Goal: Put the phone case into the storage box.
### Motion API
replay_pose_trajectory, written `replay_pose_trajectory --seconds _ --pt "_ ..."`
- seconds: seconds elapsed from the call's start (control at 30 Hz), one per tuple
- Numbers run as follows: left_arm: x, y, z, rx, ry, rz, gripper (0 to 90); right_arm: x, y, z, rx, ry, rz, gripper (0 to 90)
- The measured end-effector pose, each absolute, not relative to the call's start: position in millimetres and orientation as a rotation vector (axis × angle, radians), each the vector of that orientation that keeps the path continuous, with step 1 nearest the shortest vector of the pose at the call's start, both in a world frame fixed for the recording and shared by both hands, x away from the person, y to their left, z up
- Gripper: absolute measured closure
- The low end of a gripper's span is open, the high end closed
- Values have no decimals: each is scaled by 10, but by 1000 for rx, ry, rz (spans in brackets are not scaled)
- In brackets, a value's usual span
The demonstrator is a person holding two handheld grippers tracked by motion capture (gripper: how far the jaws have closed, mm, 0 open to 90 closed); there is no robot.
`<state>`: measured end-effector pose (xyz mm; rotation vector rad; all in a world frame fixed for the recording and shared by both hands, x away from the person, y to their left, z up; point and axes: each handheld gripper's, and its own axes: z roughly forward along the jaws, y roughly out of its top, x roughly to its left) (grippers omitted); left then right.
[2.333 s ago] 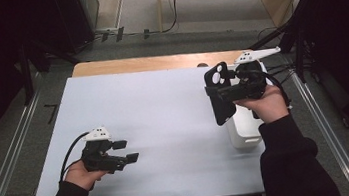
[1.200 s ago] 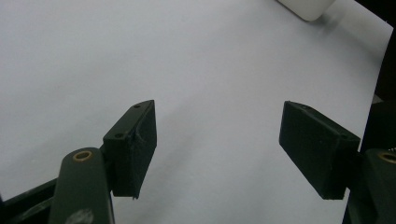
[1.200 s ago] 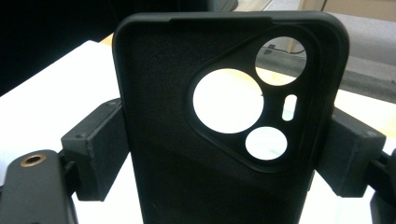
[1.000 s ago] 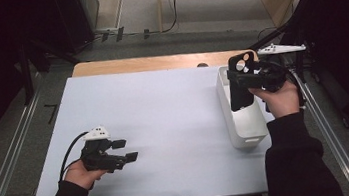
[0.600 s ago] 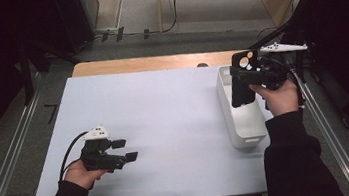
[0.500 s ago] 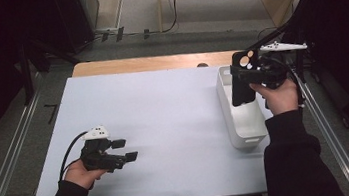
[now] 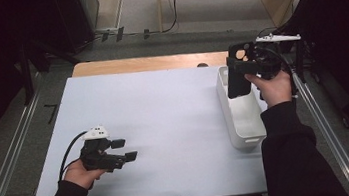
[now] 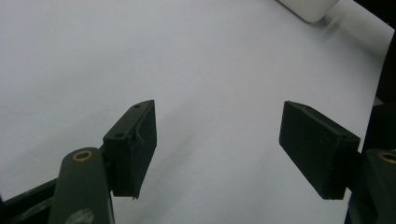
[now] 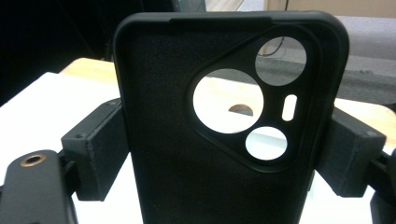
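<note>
White table [image 7: 163, 104]: right gripper [image 7: 247, 69] holds phone case [image 7: 236, 78] above bin [image 7: 243, 119].

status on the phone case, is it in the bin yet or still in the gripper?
Done: the black phone case is picked up, clamped by its two long edges in the right gripper. In hand: it is held upright above the far end of the white bin, not released. Left: lower it in and open the jaws, if the bin is the goal. The left gripper is open, empty, low over the white tabletop.

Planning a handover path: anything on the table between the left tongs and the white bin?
Nothing. High view shows bare white table between left tongs and white bin.
</note>
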<state>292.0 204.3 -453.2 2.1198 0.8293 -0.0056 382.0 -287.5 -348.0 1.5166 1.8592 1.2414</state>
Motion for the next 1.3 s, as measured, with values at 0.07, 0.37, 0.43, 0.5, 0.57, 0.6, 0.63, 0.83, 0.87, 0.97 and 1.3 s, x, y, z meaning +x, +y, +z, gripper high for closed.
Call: replay_pose_trajectory --seconds 0.07,0.37,0.43,0.5,0.57,0.6,0.63,0.83,0.87,0.97,1.3 --pt "2921 2044 -4534 2121 831 -6 279 3867 -2883 -3462 1522 1853 1242 128" --pt "2924 2042 -4537 2124 831 -8 279 4063 -2929 -3405 1541 1857 1238 128" --pt "2925 2044 -4537 2123 830 -8 279 4113 -2938 -3402 1555 1857 1225 128" --pt "2926 2044 -4538 2125 830 -9 279 4167 -2953 -3404 1568 1849 1220 128" --pt "2924 2040 -4541 2124 832 -4 279 4207 -2966 -3407 1579 1843 1210 128" --pt "2924 2044 -4537 2126 830 -8 279 4232 -2974 -3412 1583 1844 1211 128" --pt "2925 2047 -4537 2125 828 -8 279 4257 -2984 -3418 1593 1846 1222 128" --pt "2926 2050 -4535 2123 832 -11 279 4404 -2992 -3440 1619 1848 1196 128" --pt "2924 2050 -4535 2121 834 -9 279 4433 -2988 -3441 1620 1845 1180 128" --pt "2927 2053 -4536 2114 836 -13 279 4498 -2984 -3453 1622 1826 1158 127" --pt "2930 2053 -4538 2119 832 -16 279 4640 -2985 -3546 1646 1782 1134 128"
